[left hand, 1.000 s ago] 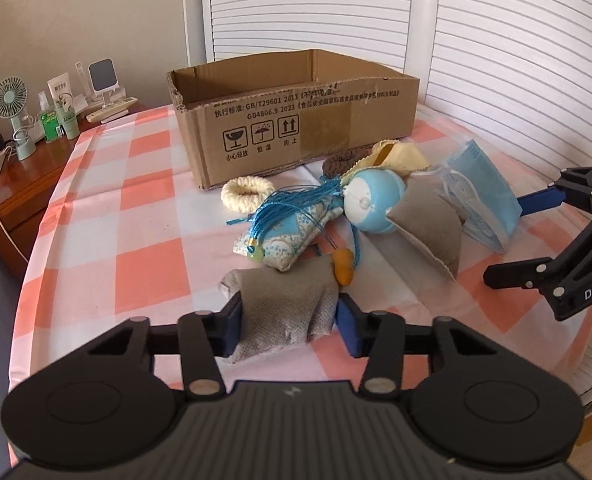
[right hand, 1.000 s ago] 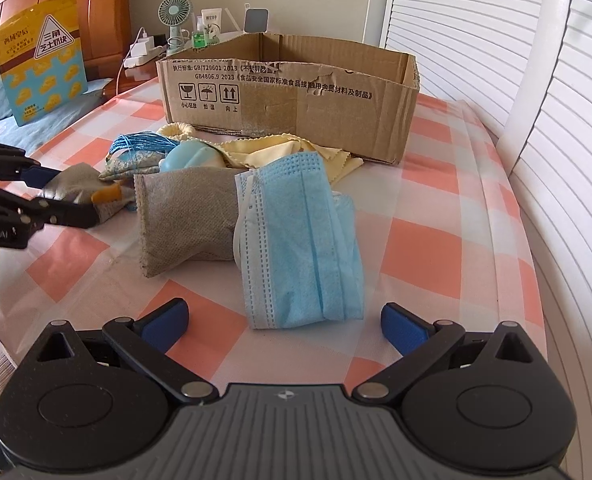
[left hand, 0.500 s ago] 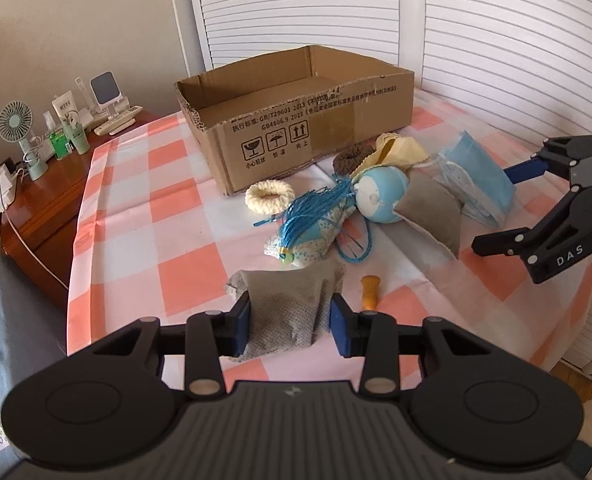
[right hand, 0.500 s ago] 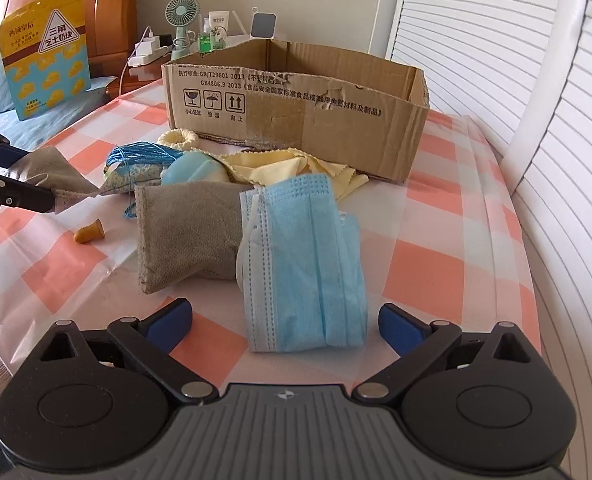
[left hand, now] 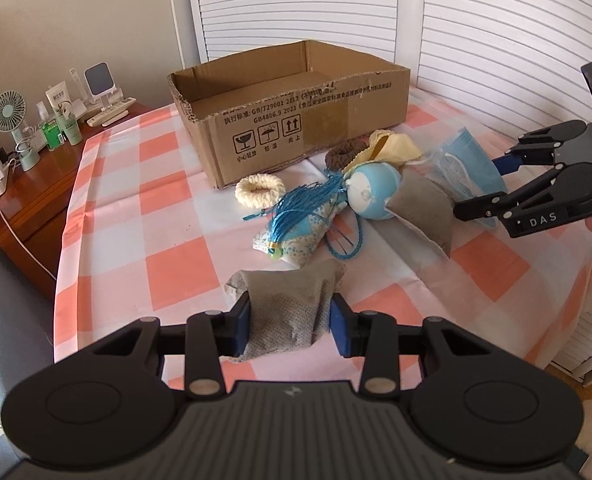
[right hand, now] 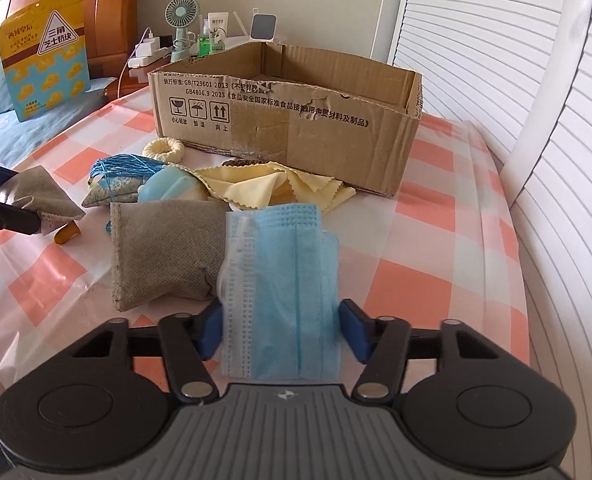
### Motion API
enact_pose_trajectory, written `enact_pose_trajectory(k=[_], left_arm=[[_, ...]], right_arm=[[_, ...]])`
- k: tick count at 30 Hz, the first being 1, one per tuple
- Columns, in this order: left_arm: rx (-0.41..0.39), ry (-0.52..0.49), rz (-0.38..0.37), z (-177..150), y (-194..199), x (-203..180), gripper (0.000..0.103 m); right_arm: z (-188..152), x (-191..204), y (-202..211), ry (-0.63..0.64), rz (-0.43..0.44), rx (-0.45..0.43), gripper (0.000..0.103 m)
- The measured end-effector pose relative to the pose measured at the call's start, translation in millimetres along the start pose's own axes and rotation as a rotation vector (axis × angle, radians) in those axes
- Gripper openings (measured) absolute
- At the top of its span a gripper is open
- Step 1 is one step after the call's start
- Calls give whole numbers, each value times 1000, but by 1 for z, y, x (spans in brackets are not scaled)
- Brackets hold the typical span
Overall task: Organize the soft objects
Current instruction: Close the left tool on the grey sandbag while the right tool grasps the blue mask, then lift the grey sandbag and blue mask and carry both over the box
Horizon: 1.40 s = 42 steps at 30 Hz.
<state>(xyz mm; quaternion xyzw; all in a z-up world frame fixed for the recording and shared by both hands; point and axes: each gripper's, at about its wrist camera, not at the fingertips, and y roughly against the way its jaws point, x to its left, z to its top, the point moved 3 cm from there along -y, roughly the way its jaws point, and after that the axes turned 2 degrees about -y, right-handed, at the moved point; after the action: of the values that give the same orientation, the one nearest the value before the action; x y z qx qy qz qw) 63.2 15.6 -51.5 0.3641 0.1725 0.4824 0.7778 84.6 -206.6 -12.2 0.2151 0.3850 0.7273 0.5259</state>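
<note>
Left gripper [left hand: 289,322] clamped on grey fabric pouch [left hand: 285,308], now lifted; right gripper [right hand: 281,334] newly closing around blue pleated face mask [right hand: 283,280], contact unclear. Brown cardboard box [left hand: 296,120] next.

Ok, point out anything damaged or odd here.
The box is damaged: its front wall is torn and peeling along the printed text, and a corner edge is ragged. Also, a small orange piece lies beside the left gripper's pouch; what it is cannot be told.
</note>
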Motion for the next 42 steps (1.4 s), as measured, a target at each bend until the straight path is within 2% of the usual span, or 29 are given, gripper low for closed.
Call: enact_pose_trajectory(k=[1, 5, 7, 14, 29, 42], left_arm=[[1, 0, 1, 0, 0, 0, 39], [4, 6, -5, 0, 0, 1, 39], [4, 5, -7, 0, 1, 1, 39], [-1, 5, -31, 4, 9, 0, 39], [-49, 0, -69, 20, 34, -3, 39], [-90, -24, -89, 31, 42, -11, 39]], right_arm=[[0, 0, 1, -1, -6, 2, 52], [-3, -3, 8, -13, -23, 1, 45], [-4, -5, 13, -26, -20, 1, 36], [-4, -10, 31, -32, -40, -10, 26], [10, -14, 68, -13, -76, -73, 22], [6, -31, 100, -1, -170, -86, 19]])
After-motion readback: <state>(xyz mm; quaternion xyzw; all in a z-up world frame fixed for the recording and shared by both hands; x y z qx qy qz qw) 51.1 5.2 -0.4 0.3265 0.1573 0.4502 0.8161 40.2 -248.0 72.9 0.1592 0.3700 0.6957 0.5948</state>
